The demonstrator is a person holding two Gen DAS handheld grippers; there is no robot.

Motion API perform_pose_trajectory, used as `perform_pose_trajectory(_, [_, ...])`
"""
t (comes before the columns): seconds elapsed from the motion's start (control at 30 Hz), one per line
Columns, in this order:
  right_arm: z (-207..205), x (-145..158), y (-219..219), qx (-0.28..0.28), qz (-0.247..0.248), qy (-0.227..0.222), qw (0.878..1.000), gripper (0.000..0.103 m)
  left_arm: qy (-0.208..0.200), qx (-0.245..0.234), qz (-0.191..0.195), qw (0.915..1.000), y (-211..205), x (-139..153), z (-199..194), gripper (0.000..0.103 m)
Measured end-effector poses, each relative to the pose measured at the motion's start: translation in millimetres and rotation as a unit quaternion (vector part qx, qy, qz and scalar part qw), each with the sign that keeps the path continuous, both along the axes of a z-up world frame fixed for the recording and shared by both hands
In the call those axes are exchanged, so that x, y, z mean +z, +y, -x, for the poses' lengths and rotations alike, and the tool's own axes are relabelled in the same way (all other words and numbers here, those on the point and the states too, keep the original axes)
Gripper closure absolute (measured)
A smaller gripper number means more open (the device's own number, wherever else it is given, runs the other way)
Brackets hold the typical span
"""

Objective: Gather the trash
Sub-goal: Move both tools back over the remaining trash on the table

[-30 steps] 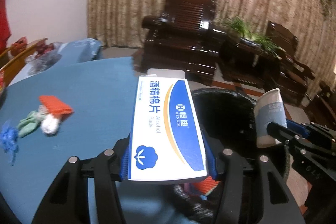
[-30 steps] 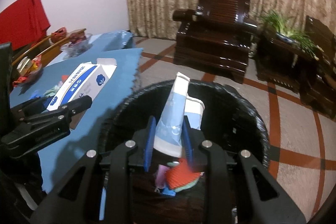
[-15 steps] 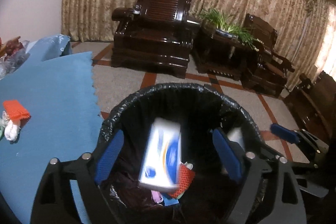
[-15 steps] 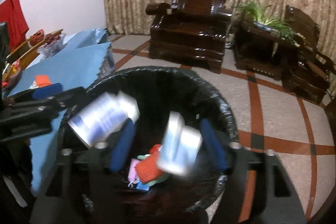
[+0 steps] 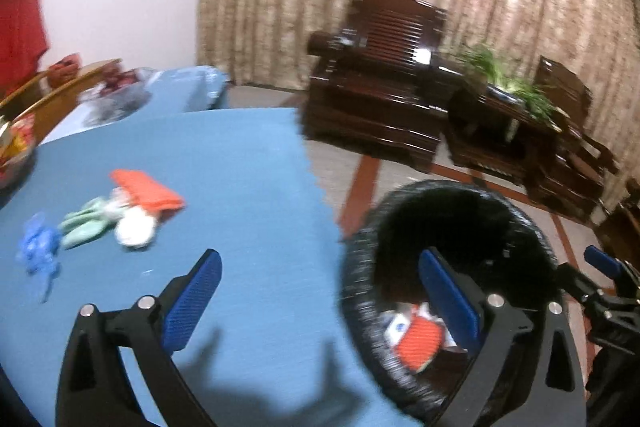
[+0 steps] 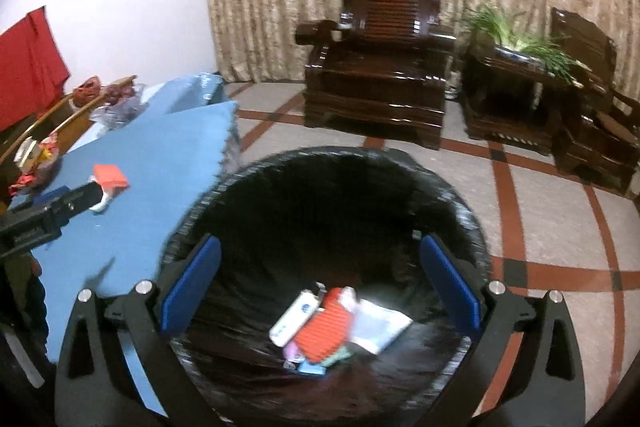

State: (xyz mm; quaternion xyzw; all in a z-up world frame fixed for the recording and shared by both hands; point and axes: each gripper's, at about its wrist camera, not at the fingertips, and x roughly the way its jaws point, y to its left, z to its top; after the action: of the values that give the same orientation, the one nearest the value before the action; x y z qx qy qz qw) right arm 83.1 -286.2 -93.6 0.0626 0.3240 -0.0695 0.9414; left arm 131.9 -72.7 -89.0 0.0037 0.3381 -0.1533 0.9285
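Both boxes now lie in the black-lined round bin (image 6: pixel 460 199); left gripper (image 5: pixel 320 299) and right gripper (image 6: pixel 320 291) jaws are opening wide, empty, freed for the orange pouch (image 5: pixel 146 189) on the blue counter (image 5: pixel 240 167).

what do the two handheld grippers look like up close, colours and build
Both match: the left gripper and right gripper have black plastic frames with cut-out linkage arms, silver pivot screws, and flat blue ribbed pads lining each finger. No cables, sleeves or hands show.

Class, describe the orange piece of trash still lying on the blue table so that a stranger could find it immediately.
Start at the blue table beside the black bin. A small cluster of scraps lies on its left part; the orange piece is the flat rectangular one at the back, unlike the green, white and blue bits.
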Motion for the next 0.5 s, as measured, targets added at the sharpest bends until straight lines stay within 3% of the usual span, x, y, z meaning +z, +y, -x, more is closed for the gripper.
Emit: perform_pose_trajectory(0.5, [-67.5,12.0,126.2,0.127,0.008,-0.009,0.992,0.006,-0.022,0.129,-0.025,0.9910,134.4,2.6,1.4,0.006])
